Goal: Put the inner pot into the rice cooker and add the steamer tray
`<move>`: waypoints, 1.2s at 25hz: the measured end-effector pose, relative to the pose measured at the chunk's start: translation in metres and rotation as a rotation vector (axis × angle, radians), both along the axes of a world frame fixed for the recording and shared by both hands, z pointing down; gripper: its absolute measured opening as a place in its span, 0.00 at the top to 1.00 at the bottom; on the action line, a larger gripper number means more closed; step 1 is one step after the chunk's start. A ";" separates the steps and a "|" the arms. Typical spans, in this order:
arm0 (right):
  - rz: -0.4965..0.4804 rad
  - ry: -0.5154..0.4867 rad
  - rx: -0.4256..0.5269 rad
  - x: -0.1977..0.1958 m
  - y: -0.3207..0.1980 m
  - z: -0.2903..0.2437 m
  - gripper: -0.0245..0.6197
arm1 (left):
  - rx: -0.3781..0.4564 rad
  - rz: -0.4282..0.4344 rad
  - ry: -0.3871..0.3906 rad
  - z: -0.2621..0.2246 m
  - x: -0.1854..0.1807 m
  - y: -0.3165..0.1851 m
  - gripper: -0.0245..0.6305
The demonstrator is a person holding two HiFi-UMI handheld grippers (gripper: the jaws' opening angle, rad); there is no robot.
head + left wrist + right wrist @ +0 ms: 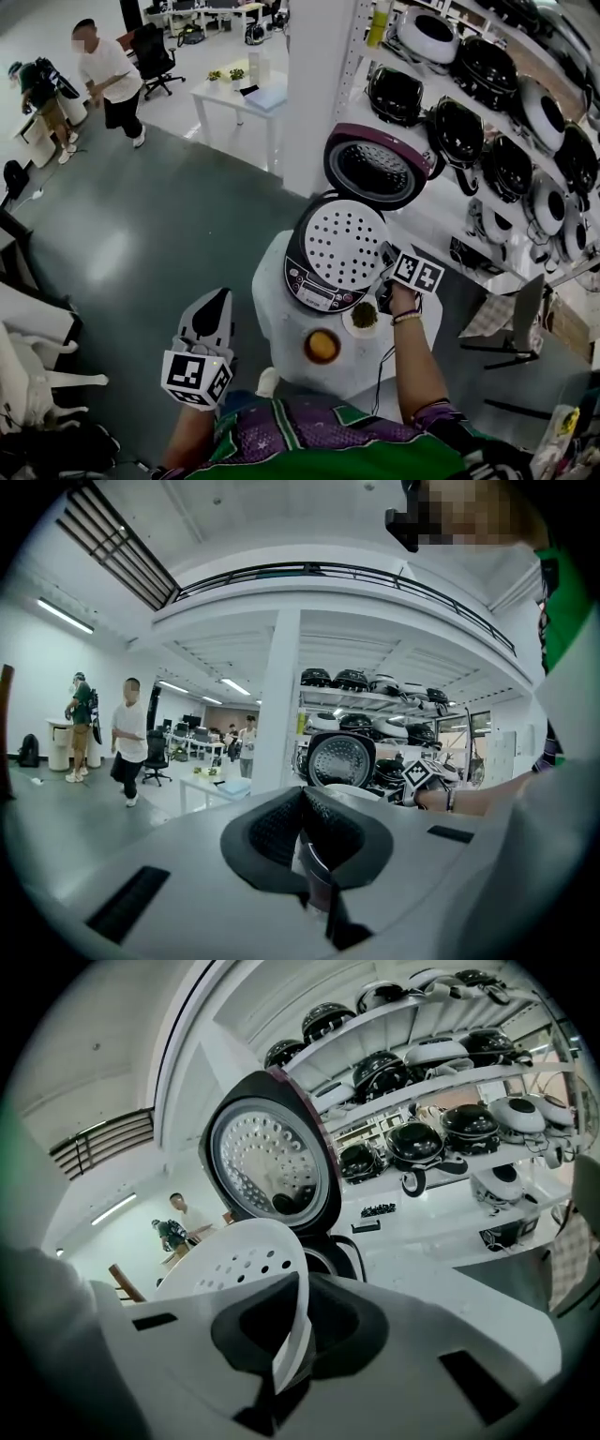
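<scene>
steamer tray [342, 244] gripped by its rim in the right claw [292, 1340], over the open rice cooker [314, 286] on the round table [277, 323], left claw [302, 797] closed, empty, off to the side

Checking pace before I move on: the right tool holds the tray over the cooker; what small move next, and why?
Probably ease the tray down level into the cooker. The right tool is shut on its rim, the tray covers the open cooker below the raised lid, and it looks tilted, not clearly seated.
</scene>
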State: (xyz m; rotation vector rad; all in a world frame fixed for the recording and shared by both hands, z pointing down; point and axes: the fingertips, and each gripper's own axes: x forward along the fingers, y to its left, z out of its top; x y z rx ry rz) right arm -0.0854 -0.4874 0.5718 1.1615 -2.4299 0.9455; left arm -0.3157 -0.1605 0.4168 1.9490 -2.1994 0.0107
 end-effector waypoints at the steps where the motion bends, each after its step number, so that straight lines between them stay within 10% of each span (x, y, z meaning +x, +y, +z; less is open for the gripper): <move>1: -0.001 0.006 -0.001 -0.002 -0.004 0.003 0.92 | -0.004 -0.006 0.001 0.003 -0.001 0.000 0.93; 30: -0.054 0.215 0.046 -0.020 -0.032 0.042 0.88 | -0.031 -0.063 0.009 0.009 -0.020 0.006 0.93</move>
